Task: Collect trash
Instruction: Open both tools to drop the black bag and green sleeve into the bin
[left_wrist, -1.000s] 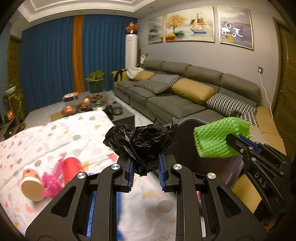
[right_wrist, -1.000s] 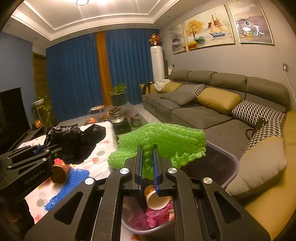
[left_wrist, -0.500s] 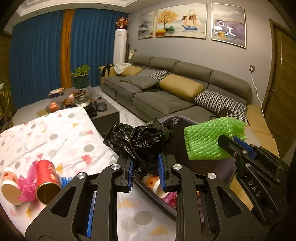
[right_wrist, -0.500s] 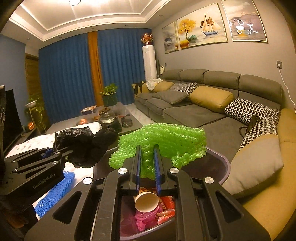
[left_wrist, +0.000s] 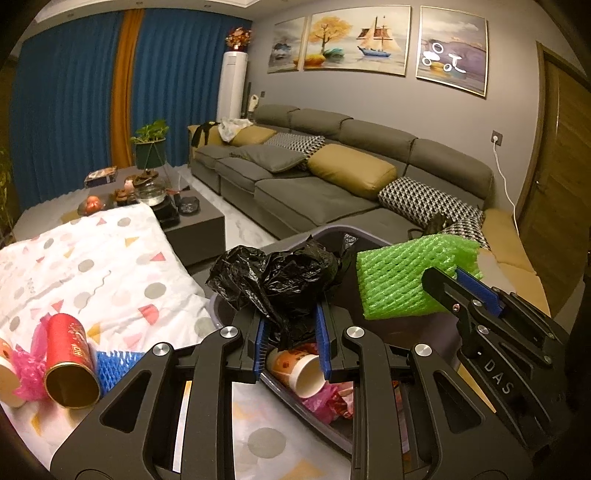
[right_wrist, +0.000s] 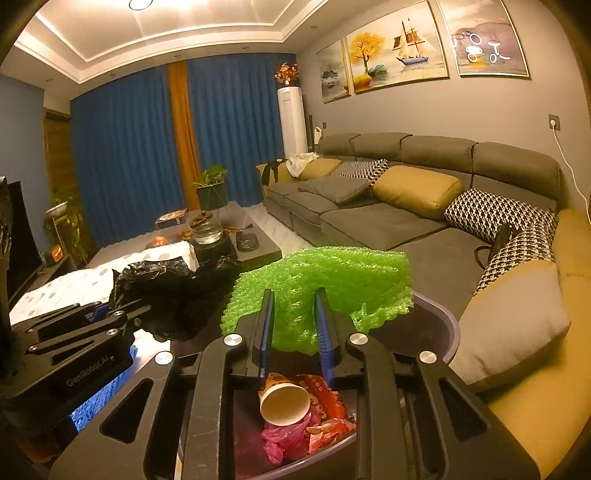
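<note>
Two claws over bin (right_wrist: 439, 314): left claw (left_wrist: 290, 325) pinching crinkly black bag (left_wrist: 280, 273), right claw (right_wrist: 295, 321) pinching green foam net (right_wrist: 332, 273).

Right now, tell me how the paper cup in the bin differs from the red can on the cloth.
The paper cup lies inside the trash bin among wrappers; the red can lies outside it on the patterned cloth. The cup is white inside with an orange print; the can is red with a gold interior. Both lie tipped over, open ends toward the camera.

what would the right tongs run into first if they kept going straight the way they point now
Probably nothing solid soon. The right tongs, shut on the green foam net, point over the trash bin toward the grey sofa; depth is unclear.
</note>
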